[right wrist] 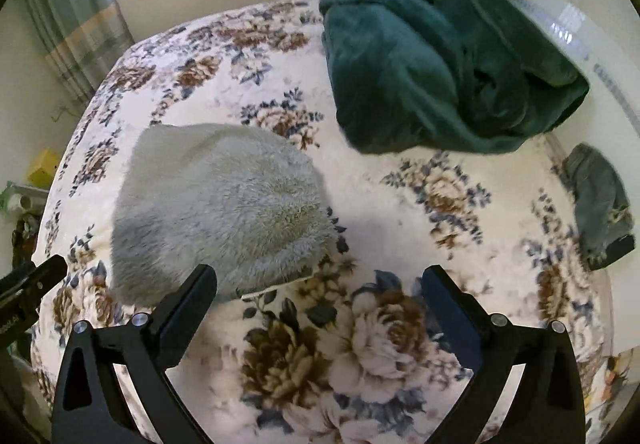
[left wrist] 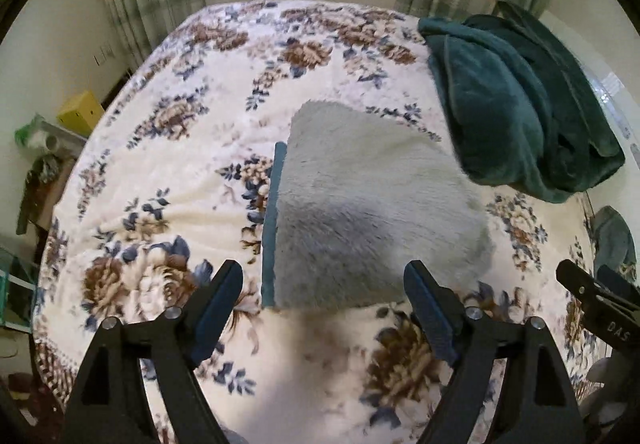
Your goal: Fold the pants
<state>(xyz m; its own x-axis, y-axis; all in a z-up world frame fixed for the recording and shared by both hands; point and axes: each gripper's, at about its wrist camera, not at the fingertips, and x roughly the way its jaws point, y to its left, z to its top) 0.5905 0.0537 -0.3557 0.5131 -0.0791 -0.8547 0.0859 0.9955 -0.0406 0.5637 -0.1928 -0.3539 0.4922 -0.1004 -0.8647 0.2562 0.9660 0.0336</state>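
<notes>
The pants [left wrist: 368,204] are grey and fluffy with a teal band along their left edge, and lie folded into a compact block on the floral bed. They also show in the right wrist view [right wrist: 224,212]. My left gripper [left wrist: 324,280] is open and empty, just short of the block's near edge. My right gripper [right wrist: 320,284] is open and empty, to the right of the block near its near right corner. The right gripper's tip shows in the left wrist view [left wrist: 576,276]; the left gripper's tip shows in the right wrist view [right wrist: 44,272].
A dark green plush blanket [left wrist: 516,100] is bunched at the bed's far right, also in the right wrist view [right wrist: 440,56]. A grey-blue garment [right wrist: 600,204] lies at the right edge. The floral bedspread [left wrist: 168,172] covers the bed. A yellow box [left wrist: 80,112] sits off the left.
</notes>
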